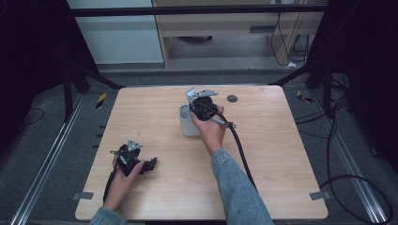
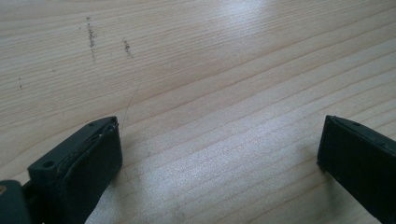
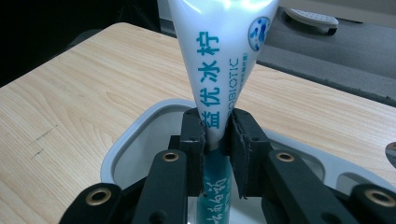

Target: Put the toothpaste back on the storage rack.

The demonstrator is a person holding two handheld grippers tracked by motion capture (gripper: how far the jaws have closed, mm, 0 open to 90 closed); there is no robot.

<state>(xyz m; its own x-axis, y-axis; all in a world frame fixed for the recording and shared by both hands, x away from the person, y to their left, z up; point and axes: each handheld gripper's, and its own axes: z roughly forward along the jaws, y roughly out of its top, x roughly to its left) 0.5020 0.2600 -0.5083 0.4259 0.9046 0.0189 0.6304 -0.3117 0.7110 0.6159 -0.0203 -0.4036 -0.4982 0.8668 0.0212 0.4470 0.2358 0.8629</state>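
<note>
My right claw [image 3: 216, 140] pinches the toothpaste tube [image 3: 219, 60] over the white holder [image 3: 122, 149]; next, lower and release. Left claw [image 2: 219, 154] wide, idle.

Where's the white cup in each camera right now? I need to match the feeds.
High view: the white cup stands at table centre, just left of the right gripper.
Right gripper view: its rim curves around the jaws, which pinch a white and teal tube above its opening.
Left gripper view: bare wood between open jaws.
Shared landmark: the light wooden table.
</note>
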